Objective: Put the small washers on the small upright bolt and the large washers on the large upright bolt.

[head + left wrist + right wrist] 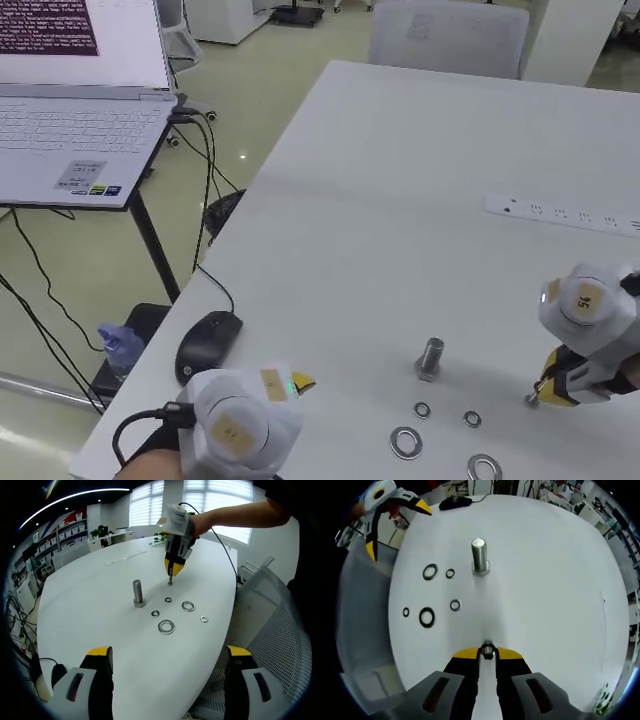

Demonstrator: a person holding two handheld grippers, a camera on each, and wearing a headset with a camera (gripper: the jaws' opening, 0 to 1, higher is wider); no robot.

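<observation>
The large upright bolt (430, 358) stands on the white table (420, 200). In front of it lie two small washers (422, 410) and two large washers (406, 441). My right gripper (488, 654) is shut on the small bolt (488, 650), holding it upright on the table to the right of the large bolt (479, 555). The left gripper view shows that small bolt (170, 580) beyond the large bolt (138, 592). My left gripper (169, 655) is open and holds nothing, near the table's front edge, short of the washers (166, 626).
A black mouse (207, 343) with its cable lies at the table's left edge. A white power strip (560, 214) runs along the far right. An open laptop (75, 120) sits on a separate stand to the left. A mesh chair (270, 610) stands beside the table.
</observation>
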